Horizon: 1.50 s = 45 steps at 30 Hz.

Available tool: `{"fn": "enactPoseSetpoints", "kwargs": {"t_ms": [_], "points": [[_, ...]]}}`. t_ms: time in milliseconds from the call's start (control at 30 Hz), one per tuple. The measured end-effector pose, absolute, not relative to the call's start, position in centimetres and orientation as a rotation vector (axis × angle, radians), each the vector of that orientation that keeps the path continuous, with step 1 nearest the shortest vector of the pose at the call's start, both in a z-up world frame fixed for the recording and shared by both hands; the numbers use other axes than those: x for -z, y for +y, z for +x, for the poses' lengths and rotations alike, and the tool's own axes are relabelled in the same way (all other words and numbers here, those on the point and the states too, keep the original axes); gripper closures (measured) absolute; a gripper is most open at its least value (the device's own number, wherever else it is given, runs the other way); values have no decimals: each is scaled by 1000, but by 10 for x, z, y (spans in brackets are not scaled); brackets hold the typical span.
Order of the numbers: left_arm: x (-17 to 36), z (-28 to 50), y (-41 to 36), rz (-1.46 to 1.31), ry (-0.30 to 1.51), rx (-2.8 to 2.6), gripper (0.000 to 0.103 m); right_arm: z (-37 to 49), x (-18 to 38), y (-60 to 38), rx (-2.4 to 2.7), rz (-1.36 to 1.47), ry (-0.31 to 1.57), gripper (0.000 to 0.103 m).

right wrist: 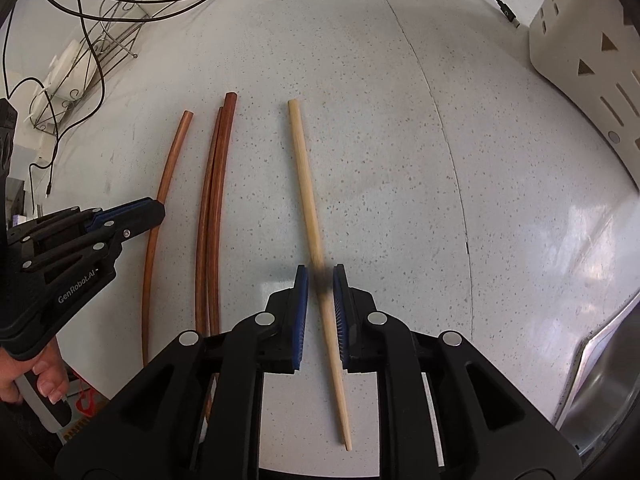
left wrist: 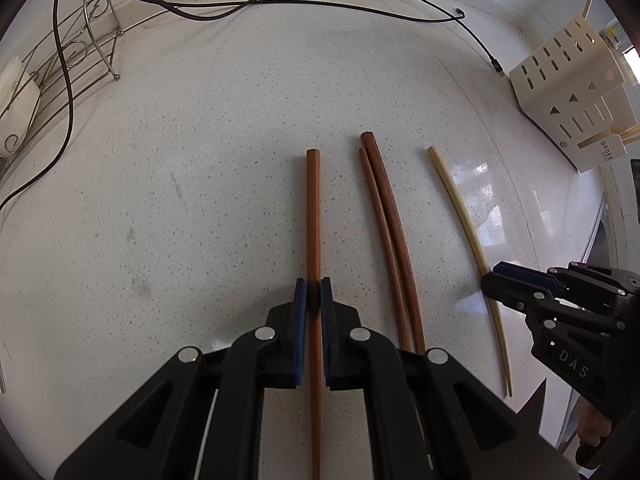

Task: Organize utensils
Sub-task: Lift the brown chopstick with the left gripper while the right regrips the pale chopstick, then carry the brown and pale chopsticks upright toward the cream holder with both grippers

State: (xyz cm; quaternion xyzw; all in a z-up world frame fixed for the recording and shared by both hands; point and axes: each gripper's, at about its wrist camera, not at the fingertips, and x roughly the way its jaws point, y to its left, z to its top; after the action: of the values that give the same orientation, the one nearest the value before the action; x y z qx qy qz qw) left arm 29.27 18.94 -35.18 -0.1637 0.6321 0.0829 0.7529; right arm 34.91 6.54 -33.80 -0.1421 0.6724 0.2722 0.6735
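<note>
Several chopsticks lie side by side on a speckled white counter [left wrist: 200, 200]. My left gripper [left wrist: 314, 294] is shut on an orange-brown chopstick [left wrist: 313, 216], which runs between the pads; it also shows in the right wrist view [right wrist: 160, 208]. Two dark reddish chopsticks [left wrist: 388, 216] lie together to its right, also in the right wrist view [right wrist: 214, 200]. My right gripper [right wrist: 321, 280] has its jaws close around a pale cream chopstick [right wrist: 306, 184] with a small gap on the left side. The right gripper also shows in the left wrist view [left wrist: 496, 280] at the pale chopstick [left wrist: 460, 208].
A cream perforated utensil holder [left wrist: 568, 92] stands at the back right, also in the right wrist view [right wrist: 592, 52]. A wire rack [left wrist: 68, 68] stands at the back left. Black cables [left wrist: 280, 0] trail along the back. A steel sink rim [right wrist: 600, 360] lies at the right.
</note>
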Motion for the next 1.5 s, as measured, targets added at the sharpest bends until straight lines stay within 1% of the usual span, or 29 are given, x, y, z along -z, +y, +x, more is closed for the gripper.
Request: {"fn": "enactPoseSetpoints", "kwargs": {"t_ms": [167,200,233,267,300,367,400,433,467,500,733,1033,1500], "points": [[352,292,190,-359,1380,-178,97,356,339,85,-621,-378,1508,87],[352,291,191,-360,1380,-178,97,357,340,89,-632,-391,1512,81],[352,291,191,-361,1380,-177,97,356,341,99,-644,-405,1517,71],[352,291,191,-363,1379,-177,97,355,342,104,-652,-430,1517,68],[352,291,192,-365,1379,-176,97,354,342,110,-650,-469,1510,67],[352,290,194,-369,1377,-175,97,350,343,119,-634,-562,1481,76],[353,290,194,-371,1376,-175,97,350,344,122,-630,-587,1471,84],[353,289,195,-374,1375,-175,97,351,344,124,-626,-590,1472,89],[353,288,196,-377,1373,-174,97,354,344,124,-620,-589,1476,92],[353,288,196,-378,1372,-174,97,356,344,124,-618,-583,1481,97],[353,287,198,-373,1375,-169,97,360,346,129,-641,-572,1501,97],[352,290,196,-370,1382,-161,97,373,334,96,-638,-498,1494,97],[314,269,212,-456,1243,-157,97,372,296,65,-630,-339,1441,97]]}}
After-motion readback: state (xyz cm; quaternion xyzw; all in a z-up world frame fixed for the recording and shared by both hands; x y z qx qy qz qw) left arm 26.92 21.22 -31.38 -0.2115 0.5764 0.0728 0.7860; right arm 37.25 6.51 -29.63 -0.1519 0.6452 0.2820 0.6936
